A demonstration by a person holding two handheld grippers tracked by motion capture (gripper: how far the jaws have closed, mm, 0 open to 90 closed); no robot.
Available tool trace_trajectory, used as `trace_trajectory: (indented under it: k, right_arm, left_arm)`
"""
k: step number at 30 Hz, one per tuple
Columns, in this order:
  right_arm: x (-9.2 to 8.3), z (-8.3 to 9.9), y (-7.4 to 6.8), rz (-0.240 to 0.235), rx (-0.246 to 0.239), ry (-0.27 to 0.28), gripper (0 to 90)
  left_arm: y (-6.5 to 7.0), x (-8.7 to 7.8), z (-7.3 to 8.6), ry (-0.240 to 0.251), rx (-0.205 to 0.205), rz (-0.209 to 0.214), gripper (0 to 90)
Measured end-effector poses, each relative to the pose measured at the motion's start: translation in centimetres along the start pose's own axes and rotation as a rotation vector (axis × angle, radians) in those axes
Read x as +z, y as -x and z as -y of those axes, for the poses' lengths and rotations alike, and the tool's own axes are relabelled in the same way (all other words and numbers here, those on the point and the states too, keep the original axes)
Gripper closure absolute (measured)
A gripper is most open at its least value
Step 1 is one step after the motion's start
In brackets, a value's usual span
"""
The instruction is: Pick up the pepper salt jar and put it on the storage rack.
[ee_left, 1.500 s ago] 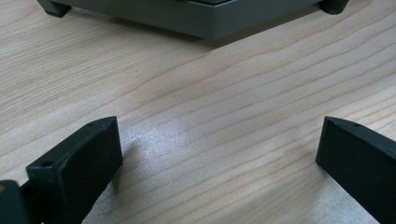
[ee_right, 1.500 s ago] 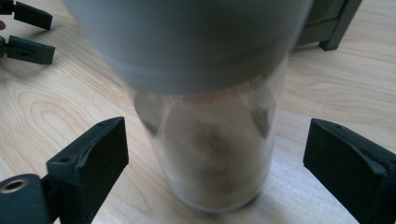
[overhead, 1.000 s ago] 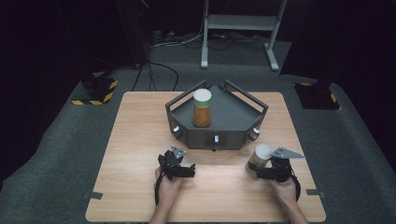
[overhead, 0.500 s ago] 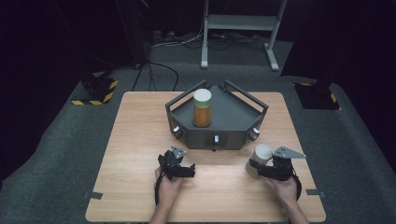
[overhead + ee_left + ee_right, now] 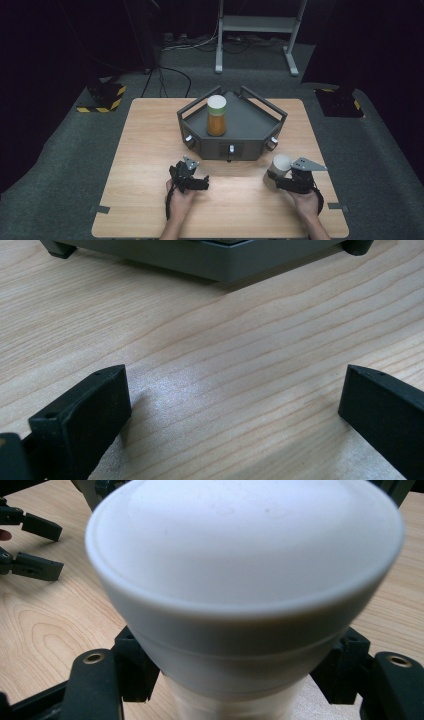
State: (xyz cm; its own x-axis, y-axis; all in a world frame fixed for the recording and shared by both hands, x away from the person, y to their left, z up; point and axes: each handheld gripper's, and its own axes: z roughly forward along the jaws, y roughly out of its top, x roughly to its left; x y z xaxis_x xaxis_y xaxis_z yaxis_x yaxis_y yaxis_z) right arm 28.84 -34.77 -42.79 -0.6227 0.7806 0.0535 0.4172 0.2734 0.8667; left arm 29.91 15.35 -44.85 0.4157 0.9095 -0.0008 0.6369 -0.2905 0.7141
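A white-capped bottle (image 5: 280, 165) stands on the wooden table (image 5: 150, 150) at the front right. My right gripper (image 5: 278, 177) has just been closing its jaws, and they now press on the bottle's body under the wide cap (image 5: 240, 580). My left gripper (image 5: 191, 175) rests at the front centre-left, facing a grey tray stand (image 5: 250, 125). Its jaws stand wide apart over bare wood (image 5: 235, 410), with nothing between them. An orange jar with a white lid (image 5: 217, 117) stands upright on the tray.
The grey tray has raised rails and knobs on its front face (image 5: 231, 149); its base edge (image 5: 210, 260) lies just ahead of my left gripper. Dark floor, cables and a metal frame (image 5: 260, 30) lie beyond the table.
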Motion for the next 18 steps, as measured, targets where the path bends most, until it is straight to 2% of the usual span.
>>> trace_trajectory:
  k: [18]
  right_arm:
    - [-0.59, -0.76, 0.52, -0.013, 0.001, 0.008, 33.1]
  left_arm:
    - [-0.01, 0.00, 0.01, 0.000, 0.001, 0.000, 0.5]
